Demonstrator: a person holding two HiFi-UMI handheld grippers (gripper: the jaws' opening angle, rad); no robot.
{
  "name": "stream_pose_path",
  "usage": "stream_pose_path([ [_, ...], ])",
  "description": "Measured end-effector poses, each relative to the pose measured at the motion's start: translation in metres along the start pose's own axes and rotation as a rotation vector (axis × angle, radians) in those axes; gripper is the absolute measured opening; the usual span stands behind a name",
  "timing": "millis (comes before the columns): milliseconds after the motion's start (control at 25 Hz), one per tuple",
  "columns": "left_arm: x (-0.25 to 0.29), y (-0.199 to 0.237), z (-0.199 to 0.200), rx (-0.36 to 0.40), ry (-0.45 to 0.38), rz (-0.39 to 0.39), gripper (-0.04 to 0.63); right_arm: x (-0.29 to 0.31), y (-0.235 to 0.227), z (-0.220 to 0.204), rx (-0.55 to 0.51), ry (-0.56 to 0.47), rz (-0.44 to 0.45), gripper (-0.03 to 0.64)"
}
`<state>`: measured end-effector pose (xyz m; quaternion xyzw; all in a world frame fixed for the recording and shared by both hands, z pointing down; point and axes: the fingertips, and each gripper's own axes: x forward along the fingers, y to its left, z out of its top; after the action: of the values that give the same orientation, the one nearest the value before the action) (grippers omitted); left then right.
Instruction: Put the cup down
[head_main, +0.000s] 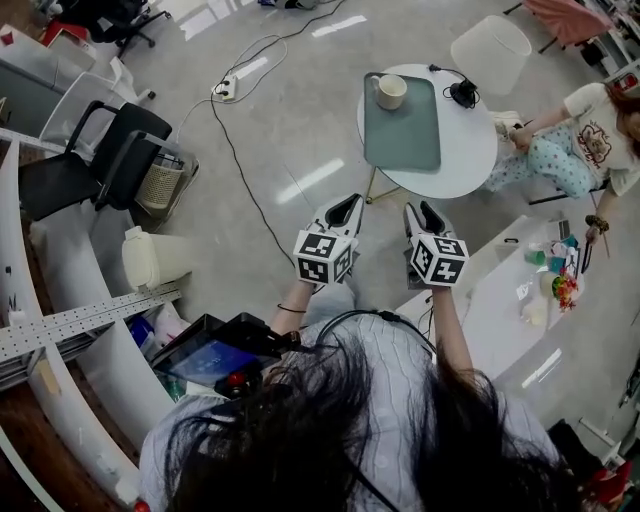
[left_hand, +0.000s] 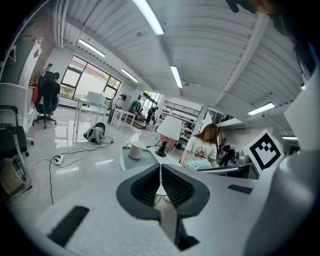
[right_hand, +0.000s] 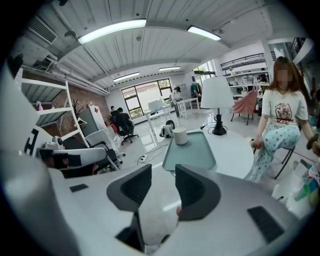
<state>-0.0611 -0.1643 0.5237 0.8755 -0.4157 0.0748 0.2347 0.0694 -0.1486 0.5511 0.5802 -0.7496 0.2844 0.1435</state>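
Dark hair fills the bottom of the head view. Just past it is the left gripper, jaws pressed together with nothing between them. Beside it is the right gripper, jaws a narrow gap apart and empty. Both hang over the floor on the near side of the table, pointing toward it and not touching it. A tray lies on the table. The cup stands upright at the tray's far end, well apart from both grippers. A lamp stands at the table's far edge. A person sits right of the table. A cable runs over the floor left of the table.
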Motion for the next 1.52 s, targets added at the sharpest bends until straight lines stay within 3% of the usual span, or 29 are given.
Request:
stream_pose_path([
  [720,-0.069,-0.087,-0.039,0.067,-0.025,0.088,0.020,-0.117,0.024,-0.031,0.001,-0.128,0.198,0.097],
  [1120,-0.108,-0.139,-0.068,0.094,-0.037,0.083,0.020,-0.174,0.041,-0.068,-0.026,-0.143,0.248,0.081],
  [1520,-0.155,-0.159,-0.096,0.096,-0.046,0.102,0.020,-0.216,0.066,-0.097,-0.046,-0.162,0.283,0.077],
])
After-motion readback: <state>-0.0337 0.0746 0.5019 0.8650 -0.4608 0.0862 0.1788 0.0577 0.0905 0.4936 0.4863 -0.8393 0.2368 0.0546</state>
